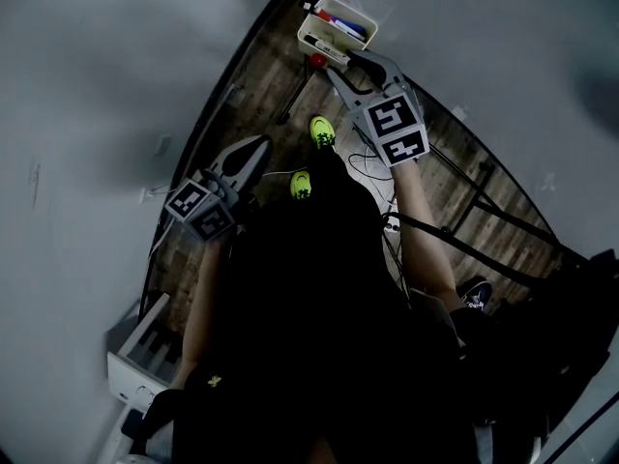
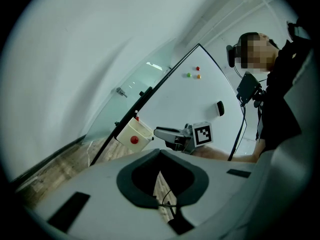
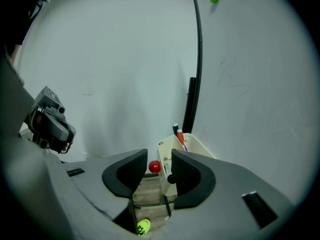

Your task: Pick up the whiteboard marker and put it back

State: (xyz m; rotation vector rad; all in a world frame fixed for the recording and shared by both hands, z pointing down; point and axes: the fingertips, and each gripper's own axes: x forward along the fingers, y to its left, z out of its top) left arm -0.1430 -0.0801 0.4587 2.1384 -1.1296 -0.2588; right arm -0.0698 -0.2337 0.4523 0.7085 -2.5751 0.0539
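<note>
Plainly a white-barrelled, black-capped whiteboard marker — right tongs half apart beside it, gripping nothing; left tongs tip-to-tip, empty.

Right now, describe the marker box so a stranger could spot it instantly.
Find the large whiteboard and follow its black edge down. A cream box sits there. It alone holds markers and has a round red knob on its side.
</note>
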